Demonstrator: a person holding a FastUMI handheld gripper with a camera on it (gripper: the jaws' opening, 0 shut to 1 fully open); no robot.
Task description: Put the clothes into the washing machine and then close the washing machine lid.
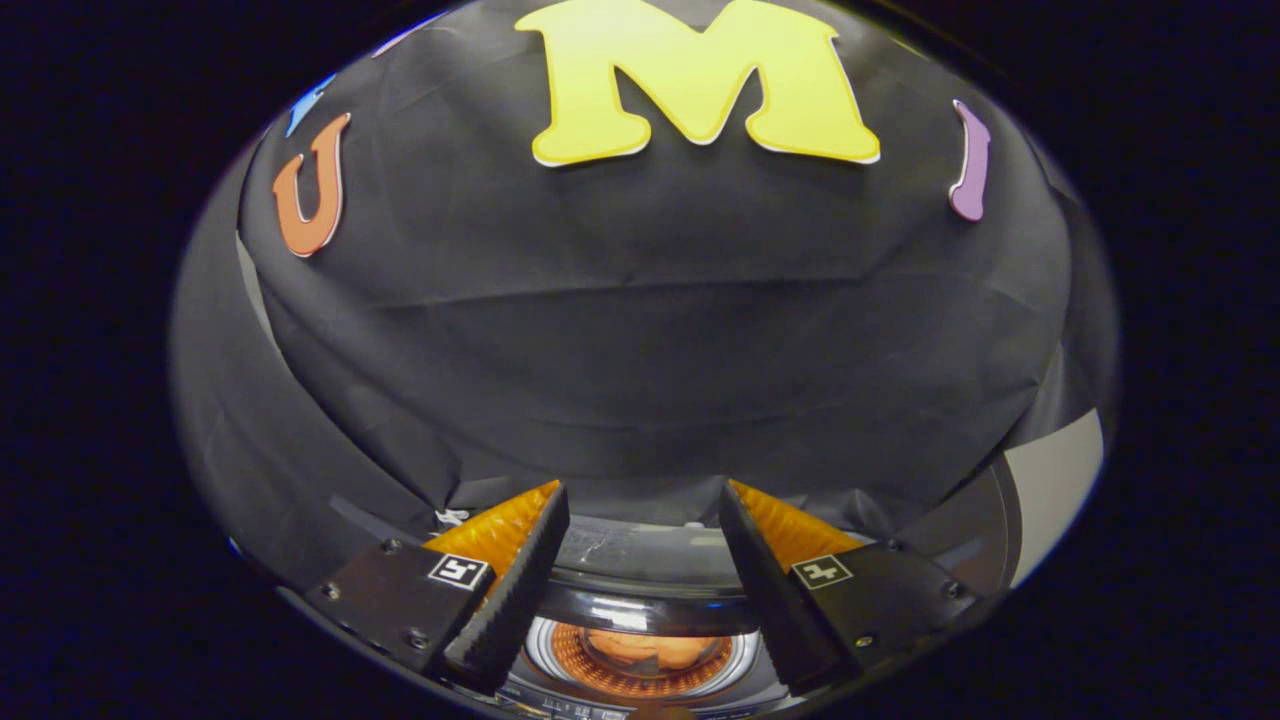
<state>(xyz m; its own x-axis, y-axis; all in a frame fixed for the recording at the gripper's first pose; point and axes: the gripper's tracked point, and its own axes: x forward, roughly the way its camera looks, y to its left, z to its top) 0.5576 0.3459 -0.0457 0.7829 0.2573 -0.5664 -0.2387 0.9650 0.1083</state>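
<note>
My gripper [643,515] is open, its two fingers spread wide with nothing between them. Below and between the fingers lies the washing machine [640,590], seen from above with its dark top rim. Its round drum opening [640,655] shows an orange-lit inside with a bundle of clothes [645,650] lying in it. The raised lid [640,548] stands as a curved glossy band just ahead of the fingertips. The gripper hangs above the machine and points toward the booth's black wall.
The black cloth wall [640,330] closes off everything ahead of the fingers. A grey panel [1055,480] and a dark curved edge [975,540] stand beyond the right finger. A small white cord [452,517] shows by the left fingertip.
</note>
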